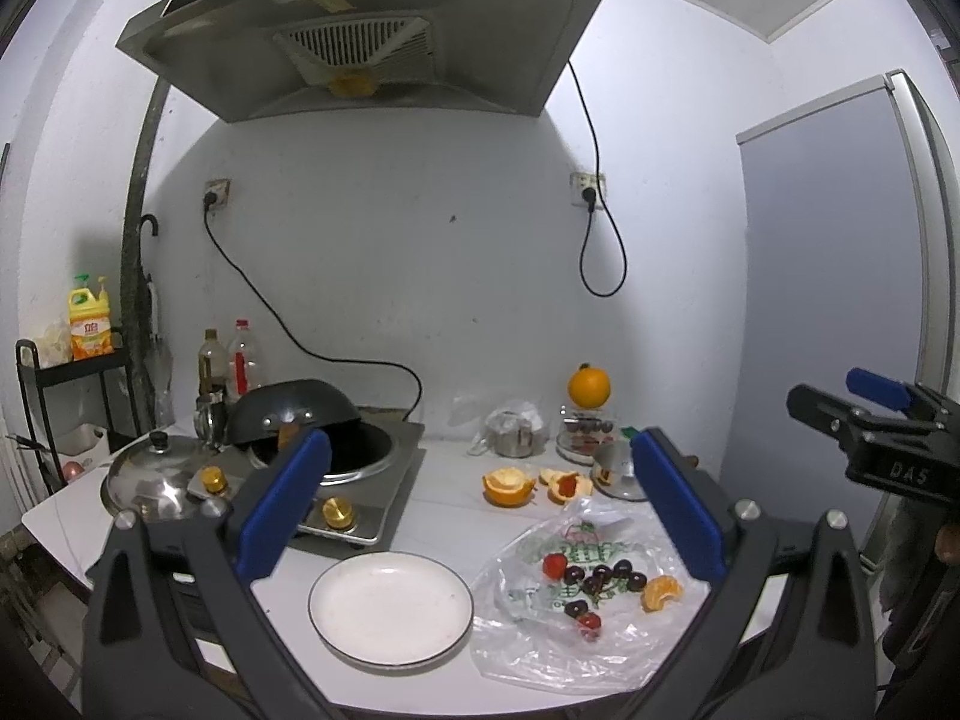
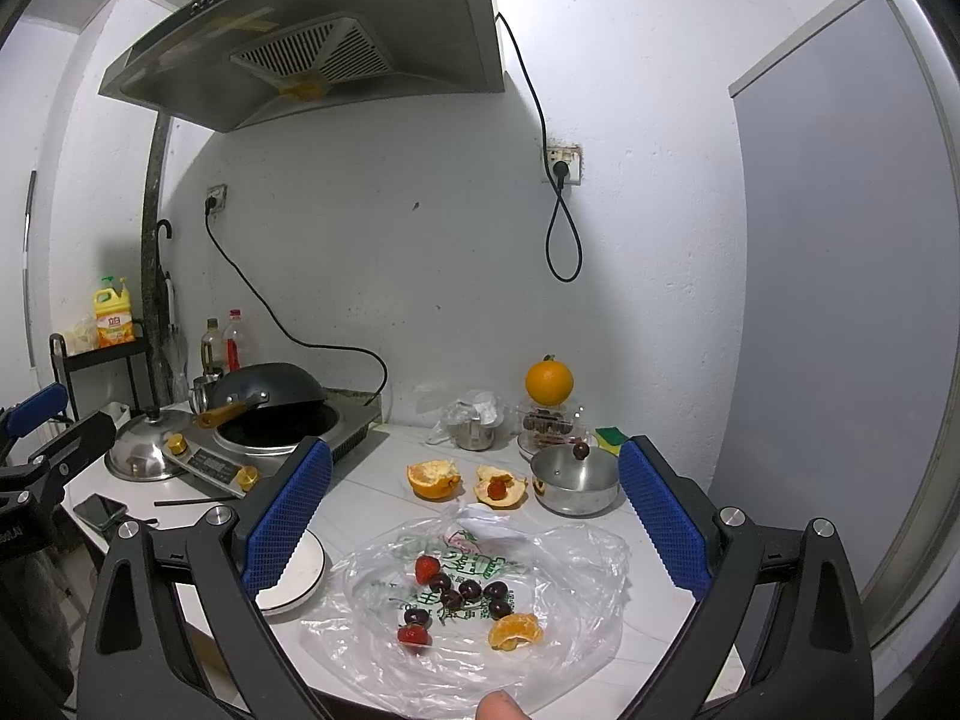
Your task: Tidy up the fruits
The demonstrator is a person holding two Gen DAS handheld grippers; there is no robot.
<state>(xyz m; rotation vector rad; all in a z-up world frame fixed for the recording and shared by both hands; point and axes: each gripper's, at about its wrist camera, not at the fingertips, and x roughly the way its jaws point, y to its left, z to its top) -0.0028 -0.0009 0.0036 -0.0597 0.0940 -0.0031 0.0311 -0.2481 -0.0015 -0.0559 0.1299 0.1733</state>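
Left gripper (image 1: pixel 480 504) hovers spread wide, empty, over the plate (image 1: pixel 390 609). Right gripper (image 2: pixel 474 516) likewise gaping, raised above the plastic bag (image 2: pixel 480 618) beside that plate.

Left gripper (image 1: pixel 480 498): we hold its blue-padded black jaws spread wide, empty.
Right gripper (image 2: pixel 474 516): likewise wide apart, empty, level with ours.

Range hood (image 1: pixel 366 30) above a black wok (image 2: pixel 264 387) on the stove (image 2: pixel 282 441), steel lid (image 1: pixel 153 474) beside, phone (image 2: pixel 99 510) nearby

Empty white plate (image 1: pixel 390 606) beside plastic bag (image 1: pixel 564 630) of cherries (image 1: pixel 606 579); jaws wide apart.
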